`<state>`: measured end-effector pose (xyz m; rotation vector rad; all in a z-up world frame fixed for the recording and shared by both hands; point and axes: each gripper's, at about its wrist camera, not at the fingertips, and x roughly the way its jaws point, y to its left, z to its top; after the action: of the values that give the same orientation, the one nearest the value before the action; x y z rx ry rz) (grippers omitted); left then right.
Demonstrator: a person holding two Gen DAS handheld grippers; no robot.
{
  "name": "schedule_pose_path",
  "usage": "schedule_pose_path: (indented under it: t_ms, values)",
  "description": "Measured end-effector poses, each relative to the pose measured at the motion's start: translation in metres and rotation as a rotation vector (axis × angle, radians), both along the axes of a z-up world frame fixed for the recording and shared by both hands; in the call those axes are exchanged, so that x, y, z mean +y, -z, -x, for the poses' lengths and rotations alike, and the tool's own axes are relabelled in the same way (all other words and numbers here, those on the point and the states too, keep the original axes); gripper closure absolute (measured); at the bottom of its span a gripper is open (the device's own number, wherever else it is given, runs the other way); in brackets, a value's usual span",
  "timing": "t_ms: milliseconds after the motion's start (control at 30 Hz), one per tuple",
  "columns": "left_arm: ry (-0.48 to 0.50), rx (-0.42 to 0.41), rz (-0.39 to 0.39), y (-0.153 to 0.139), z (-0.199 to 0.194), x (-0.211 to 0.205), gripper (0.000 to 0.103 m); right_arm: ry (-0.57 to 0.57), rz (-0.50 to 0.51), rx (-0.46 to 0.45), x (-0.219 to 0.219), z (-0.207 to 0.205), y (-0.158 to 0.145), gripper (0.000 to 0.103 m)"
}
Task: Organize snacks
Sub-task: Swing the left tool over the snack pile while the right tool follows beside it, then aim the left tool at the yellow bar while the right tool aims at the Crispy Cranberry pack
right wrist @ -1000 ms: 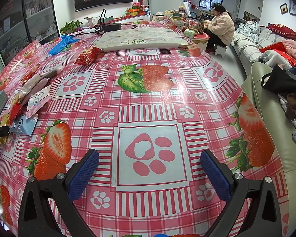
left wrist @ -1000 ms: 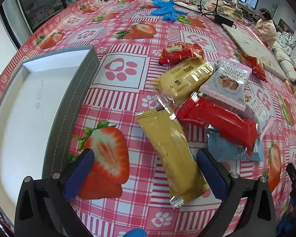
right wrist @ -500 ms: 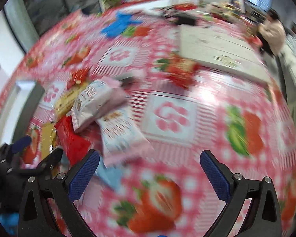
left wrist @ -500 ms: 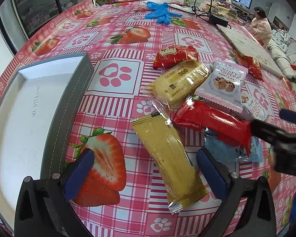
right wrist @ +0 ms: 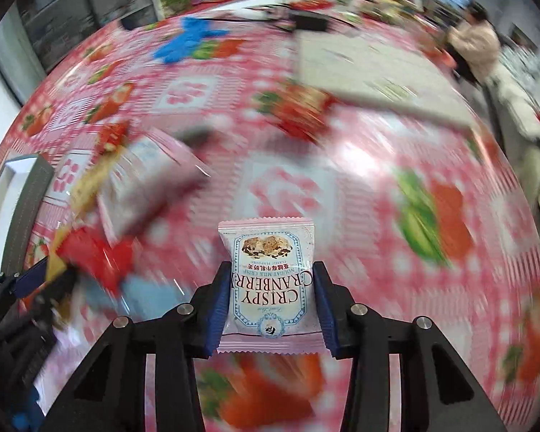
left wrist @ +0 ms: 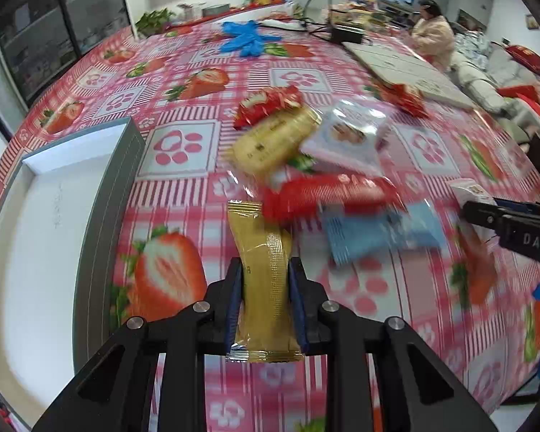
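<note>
Through the left wrist view, the left gripper (left wrist: 265, 298) clamps a gold snack bar (left wrist: 264, 273); beyond lie a red packet (left wrist: 327, 194), blue packet (left wrist: 381, 232) and grey tray (left wrist: 100, 223). Through the right wrist view, the right gripper (right wrist: 271, 306) pinches a Crispy Cranberry packet (right wrist: 270, 277) above the blurred strawberry tablecloth (right wrist: 378, 187).

a long gold-wrapped snack bar (left wrist: 265, 270) stands pinched lengthwise between the left gripper (left wrist: 265, 302)'s blue pads, its far end pointing at the pile. a pink-edged "crispy cranberry" packet (right wrist: 270, 284) sits clamped in the right gripper (right wrist: 270, 306), label upside down to the camera. on the strawberry cloth lie a red bar (left wrist: 327, 194), a yellow packet (left wrist: 273, 142), a small red packet (left wrist: 266, 104), a pale pink packet (left wrist: 345, 140) and what appears to be a light blue packet (left wrist: 381, 232), blurred. a grey-walled, white-lined tray (left wrist: 100, 216) lies left of them.
</note>
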<state>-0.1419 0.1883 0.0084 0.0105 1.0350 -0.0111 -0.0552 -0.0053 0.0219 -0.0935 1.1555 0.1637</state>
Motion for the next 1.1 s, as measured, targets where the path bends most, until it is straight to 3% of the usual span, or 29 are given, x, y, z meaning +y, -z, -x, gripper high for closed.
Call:
schedule_pose_path:
  t_ms: [133,167,200,233,267,333,367,533,667,867,1100]
  values:
    - [0.036,-0.045,-0.021,0.000,0.029,-0.003,0.075,0.085,0.000,0.004,-0.036,0.050,0.001,0.058]
    - [0.029,-0.053,-0.022,0.000,0.031,-0.002,0.067,0.096,0.000,0.007,-0.040,0.058,0.002,0.058]
    - [0.022,-0.051,-0.022,0.000,0.031,0.000,0.051,0.108,-0.002,0.006,-0.045,0.067,0.004,0.057]
    - [0.013,-0.041,-0.019,0.000,0.030,0.002,0.041,0.109,0.006,-0.012,-0.045,0.073,0.004,0.054]
    - [0.004,-0.031,-0.012,0.001,0.029,0.005,0.028,0.107,0.011,-0.016,-0.045,0.078,0.004,0.049]
    - [-0.011,-0.025,0.009,0.002,0.028,0.011,0.026,0.101,-0.009,-0.010,-0.045,0.080,0.004,0.006]
    - [-0.017,-0.020,0.008,0.004,0.025,0.012,0.025,0.102,-0.006,-0.022,-0.044,0.080,0.004,0.004]
    - [-0.012,-0.052,-0.002,0.006,0.018,0.006,0.019,0.120,0.044,-0.034,-0.045,0.066,0.013,0.001]
    - [-0.006,-0.076,0.007,0.013,0.013,0.000,0.000,0.145,0.021,-0.077,-0.047,0.067,0.016,0.001]
    - [0.006,-0.077,0.011,0.014,0.010,0.000,0.000,0.098,-0.004,-0.217,-0.048,0.084,0.019,0.000]
    - [0.075,-0.086,0.012,0.013,0.014,-0.008,0.000,0.093,-0.008,-0.230,-0.048,0.084,0.019,0.000]
